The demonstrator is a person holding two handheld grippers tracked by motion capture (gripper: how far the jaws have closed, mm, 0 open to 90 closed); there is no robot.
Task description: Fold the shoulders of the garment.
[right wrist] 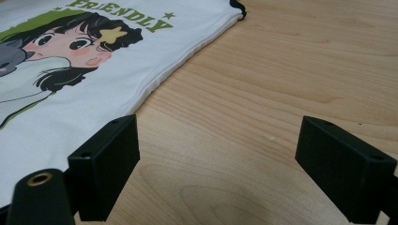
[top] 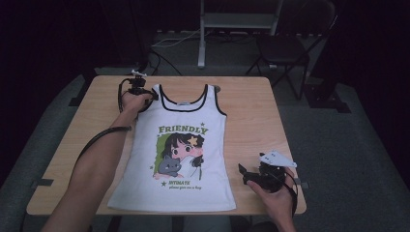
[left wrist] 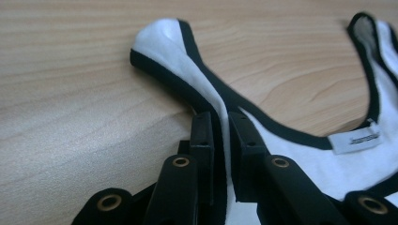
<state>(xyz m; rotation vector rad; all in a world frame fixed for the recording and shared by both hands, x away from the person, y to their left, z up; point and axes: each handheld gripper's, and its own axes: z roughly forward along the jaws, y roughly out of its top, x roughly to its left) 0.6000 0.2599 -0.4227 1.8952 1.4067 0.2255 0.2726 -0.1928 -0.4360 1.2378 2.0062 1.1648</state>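
One tank top (top: 183, 145), strap pinched in left gripper (left wrist: 220, 136); right gripper (right wrist: 216, 173) wide open, seemingly empty.

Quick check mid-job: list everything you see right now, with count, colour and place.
Tank top: one, white with black trim and a cartoon print, flat on the table's middle.
Label: one, white, inside the neckline.
Table: one, light wood, under the top.
Chair: one, black, behind the table at right.
Frame: one, grey, behind the table.
Left gripper: one, black, shut on the top's strap at the far left.
Right gripper: one, black, open above bare wood near the top's right edge.
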